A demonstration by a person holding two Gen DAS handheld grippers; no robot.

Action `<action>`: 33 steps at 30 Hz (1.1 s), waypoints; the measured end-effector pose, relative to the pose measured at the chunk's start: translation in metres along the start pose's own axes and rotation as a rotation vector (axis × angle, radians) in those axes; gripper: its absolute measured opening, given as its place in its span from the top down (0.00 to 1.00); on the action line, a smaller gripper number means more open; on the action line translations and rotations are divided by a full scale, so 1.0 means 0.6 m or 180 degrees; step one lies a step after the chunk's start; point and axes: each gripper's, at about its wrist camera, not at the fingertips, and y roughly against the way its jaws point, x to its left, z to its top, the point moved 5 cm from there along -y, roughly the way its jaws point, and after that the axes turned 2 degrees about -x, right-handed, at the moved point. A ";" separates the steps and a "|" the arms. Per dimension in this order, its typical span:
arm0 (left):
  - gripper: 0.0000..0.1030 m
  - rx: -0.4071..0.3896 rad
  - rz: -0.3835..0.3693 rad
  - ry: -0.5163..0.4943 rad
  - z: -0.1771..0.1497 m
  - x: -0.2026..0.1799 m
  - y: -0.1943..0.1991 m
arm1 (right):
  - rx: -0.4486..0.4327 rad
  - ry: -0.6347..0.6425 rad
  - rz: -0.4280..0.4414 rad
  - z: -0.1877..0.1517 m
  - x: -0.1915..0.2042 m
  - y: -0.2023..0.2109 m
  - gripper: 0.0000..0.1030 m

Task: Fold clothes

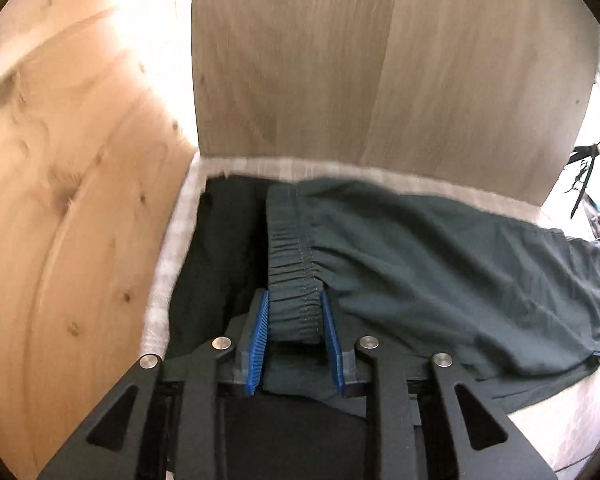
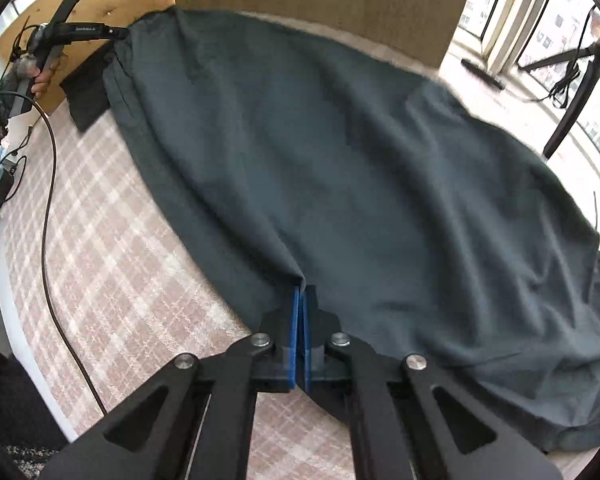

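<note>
Wooden panels (image 1: 292,60) wall in a corner in the left wrist view, with a pale checked cover (image 1: 168,264) running along their foot. On it lies a black garment (image 1: 220,240), and over that the dark green trousers (image 1: 420,264) stretch away to the right. The left gripper (image 1: 296,320) has its blue pads clamped on the gathered elastic waistband (image 1: 296,280).

From the right wrist, the same checked cover (image 2: 120,240) spreads toward a bright window (image 2: 520,20). The trousers (image 2: 360,160) hang broad and slack across it, held up at both ends. The right gripper (image 2: 301,300) is pinched tight on an edge of the cloth; the left gripper (image 2: 116,34) appears far off at the waistband.

Judging by this, the trousers are spread between the grips, with no finished fold showing; whether they are being opened out or brought over is unclear.
</note>
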 end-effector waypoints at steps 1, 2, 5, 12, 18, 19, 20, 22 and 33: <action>0.76 -0.0026 -0.0003 -0.0019 0.004 -0.002 0.013 | -0.0025 -0.0028 0.0021 0.001 -0.002 0.009 0.99; 0.76 -0.0040 -0.0020 -0.0047 0.007 -0.004 0.023 | -0.0053 -0.0061 0.0058 0.002 -0.005 0.019 0.99; 0.76 -0.0057 0.0019 -0.0121 0.003 -0.007 0.041 | -0.0097 -0.0143 0.0162 0.007 -0.011 0.046 0.99; 0.76 0.0116 -0.0009 0.0020 -0.042 0.007 0.015 | -0.0045 0.0003 0.0058 -0.009 0.012 0.047 0.99; 0.76 -0.0104 -0.0116 -0.0004 0.004 -0.001 0.066 | -0.0223 -0.0285 0.0068 -0.006 -0.023 0.081 0.99; 0.76 -0.0159 -0.0197 0.0015 0.011 -0.002 0.079 | -0.0243 -0.0323 0.0077 -0.007 -0.029 0.087 0.99; 0.76 -0.0139 -0.0217 0.0010 0.008 -0.003 0.078 | -0.0263 -0.0360 0.0085 -0.007 -0.034 0.094 0.99; 0.76 -0.0092 -0.0253 -0.0001 0.001 -0.005 0.075 | -0.0303 -0.0435 0.0102 -0.009 -0.044 0.107 0.99; 0.58 0.0186 -0.0104 0.0667 -0.098 0.019 0.034 | 0.0135 -0.0052 0.0094 -0.055 0.024 0.045 0.96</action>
